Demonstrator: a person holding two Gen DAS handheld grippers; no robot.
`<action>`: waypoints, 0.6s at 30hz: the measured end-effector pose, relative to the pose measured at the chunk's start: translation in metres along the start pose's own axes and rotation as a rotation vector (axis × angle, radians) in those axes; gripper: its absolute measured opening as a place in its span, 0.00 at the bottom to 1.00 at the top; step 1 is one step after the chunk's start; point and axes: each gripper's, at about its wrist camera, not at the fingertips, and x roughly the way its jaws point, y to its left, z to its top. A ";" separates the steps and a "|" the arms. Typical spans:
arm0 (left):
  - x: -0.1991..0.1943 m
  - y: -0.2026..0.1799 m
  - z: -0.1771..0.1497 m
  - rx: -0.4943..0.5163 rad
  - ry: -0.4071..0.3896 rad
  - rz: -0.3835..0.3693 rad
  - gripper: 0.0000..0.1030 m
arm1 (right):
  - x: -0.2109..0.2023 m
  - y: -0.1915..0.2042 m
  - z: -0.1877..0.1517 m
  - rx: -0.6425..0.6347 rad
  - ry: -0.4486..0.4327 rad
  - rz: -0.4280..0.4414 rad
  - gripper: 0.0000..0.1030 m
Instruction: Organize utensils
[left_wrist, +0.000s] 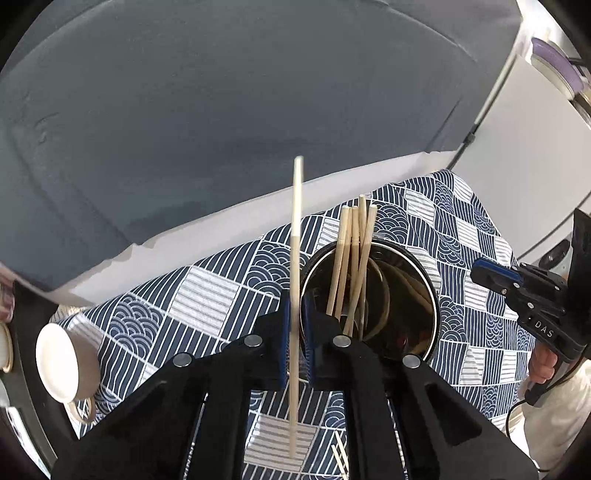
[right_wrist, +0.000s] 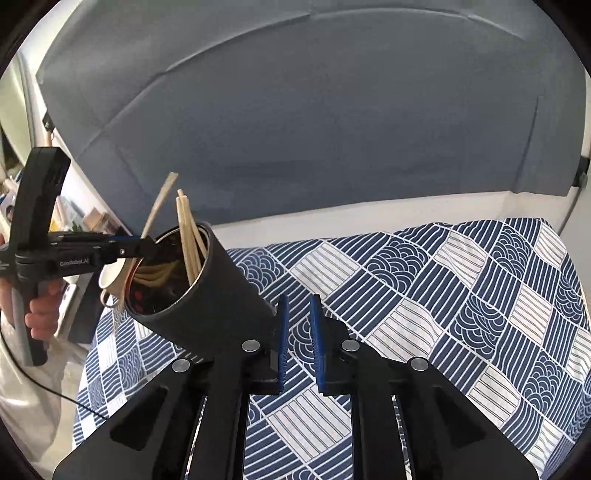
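In the left wrist view, the left gripper (left_wrist: 298, 332) tilts steeply downward over a table covered by a blue-and-white patterned cloth (left_wrist: 207, 295). Its blue pads are clamped on a single pale wooden chopstick (left_wrist: 295, 280), which runs nearly straight along the gripper's own line: one end reaches far ahead past the fingertips, the other drops back beneath the black frame toward the cloth. Just right of the fingertips stands a dark cylindrical holder (left_wrist: 402, 295) with a shiny, reflective inner wall; a bundle of chopsticks (left_wrist: 351, 251) leans inside it, their square tips fanning up and away from the gripper. More chopsticks (left_wrist: 340, 458) lie on the cloth below the frame, right of the held stick. To the far left, a white ceramic cup (left_wrist: 66, 365) lies tipped on its side, its handle low. At the far right, the right gripper (left_wrist: 491, 277) points inward, with a hand (left_wrist: 543, 363) under its handle.

In the right wrist view, the right gripper (right_wrist: 298, 332) also angles down at the cloth (right_wrist: 424, 295). Its ribbed blue fingers (right_wrist: 283, 332) stand close together with a narrow gap, and only cloth shows between them. Ahead and left of the fingertips, the matte black holder (right_wrist: 221, 295) appears leaning left, its open mouth holding the chopstick bundle (right_wrist: 188, 236). Further left, the left gripper (right_wrist: 146, 245) grips its chopstick (right_wrist: 157, 208) beside the holder's rim, the stick slanting up and right. A hand (right_wrist: 40, 314) wraps its black handle.
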 end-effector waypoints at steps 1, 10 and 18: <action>-0.003 0.000 -0.001 -0.003 -0.004 0.004 0.06 | -0.002 0.000 0.000 -0.002 -0.002 0.001 0.11; -0.046 0.006 0.006 -0.096 -0.089 0.001 0.05 | -0.026 0.000 -0.001 -0.020 -0.035 0.012 0.11; -0.097 -0.014 0.019 -0.065 -0.178 0.031 0.05 | -0.064 -0.001 0.018 -0.010 -0.146 0.057 0.11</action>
